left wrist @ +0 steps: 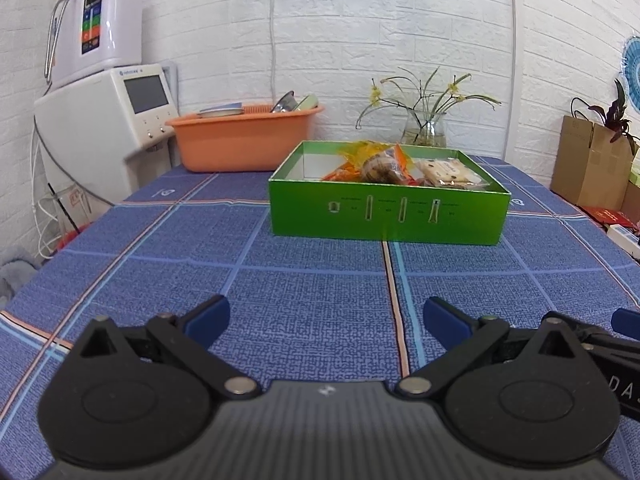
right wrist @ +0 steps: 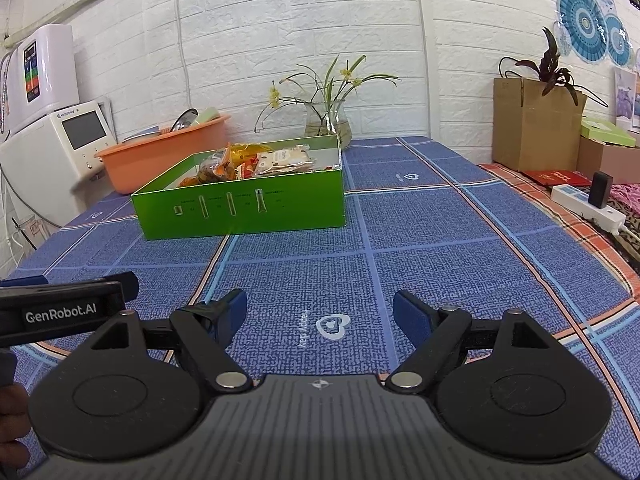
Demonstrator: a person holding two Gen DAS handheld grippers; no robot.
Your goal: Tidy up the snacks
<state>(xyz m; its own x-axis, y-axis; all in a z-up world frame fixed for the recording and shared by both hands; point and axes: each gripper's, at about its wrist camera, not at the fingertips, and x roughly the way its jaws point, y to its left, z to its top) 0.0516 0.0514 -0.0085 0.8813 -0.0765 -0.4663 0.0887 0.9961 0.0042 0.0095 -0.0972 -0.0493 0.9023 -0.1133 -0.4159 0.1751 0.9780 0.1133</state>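
Note:
A green box (left wrist: pixel 390 216) (right wrist: pixel 240 210) stands on the blue checked tablecloth, far ahead of both grippers. Inside it lie several snack packets: an orange-yellow wrapped pack (left wrist: pixel 374 162) (right wrist: pixel 224 166) and a clear cracker pack (left wrist: pixel 448 172) (right wrist: pixel 282 160). My left gripper (left wrist: pixel 326 320) hovers low over the cloth, open, with nothing between its blue fingers. My right gripper (right wrist: pixel 320 312) is likewise open and holds nothing, above a white heart logo on the cloth. In the right wrist view the left gripper's body (right wrist: pixel 60 312) shows at the left edge, beside mine.
An orange basin (left wrist: pixel 244 136) with dishes and a glass vase of flowers (left wrist: pixel 424 128) stand behind the box by the white brick wall. White appliances (left wrist: pixel 100 120) stand at the left. Cardboard boxes (right wrist: pixel 532 124), a power strip (right wrist: pixel 588 204) and a patterned cloth lie at the right.

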